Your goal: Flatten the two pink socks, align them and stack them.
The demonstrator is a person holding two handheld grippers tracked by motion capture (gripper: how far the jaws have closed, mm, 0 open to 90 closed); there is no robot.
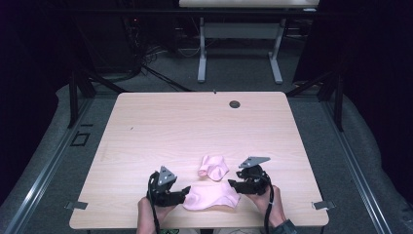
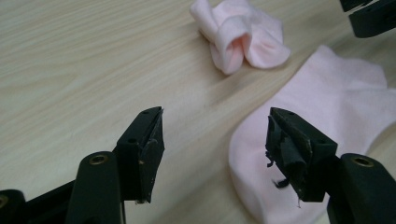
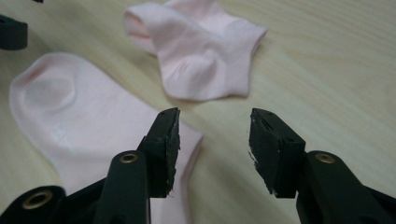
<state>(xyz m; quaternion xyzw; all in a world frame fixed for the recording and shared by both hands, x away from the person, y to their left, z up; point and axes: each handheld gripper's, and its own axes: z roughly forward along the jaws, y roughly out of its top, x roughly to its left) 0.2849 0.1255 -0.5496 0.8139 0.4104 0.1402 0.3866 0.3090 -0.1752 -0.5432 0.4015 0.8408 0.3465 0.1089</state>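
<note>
Two pale pink socks lie near the front edge of the wooden table (image 1: 195, 122). One sock (image 1: 212, 196) (image 2: 327, 102) (image 3: 79, 116) is spread flat between my two grippers. The other sock (image 1: 213, 167) (image 2: 243, 32) (image 3: 205, 51) is bunched up just beyond it. My left gripper (image 1: 185, 191) (image 2: 215, 149) is open at the flat sock's left end, one jaw over the fabric, nothing between the jaws. At the sock's right end my right gripper (image 1: 233, 185) (image 3: 215, 149) is also open, its left jaw over the sock's edge.
A dark round grommet (image 1: 234, 104) sits near the table's far edge. A second table on white legs (image 1: 238, 48) stands farther back on the grey floor. Black frame struts (image 1: 78, 92) flank the table. The person's hands come in over the front edge.
</note>
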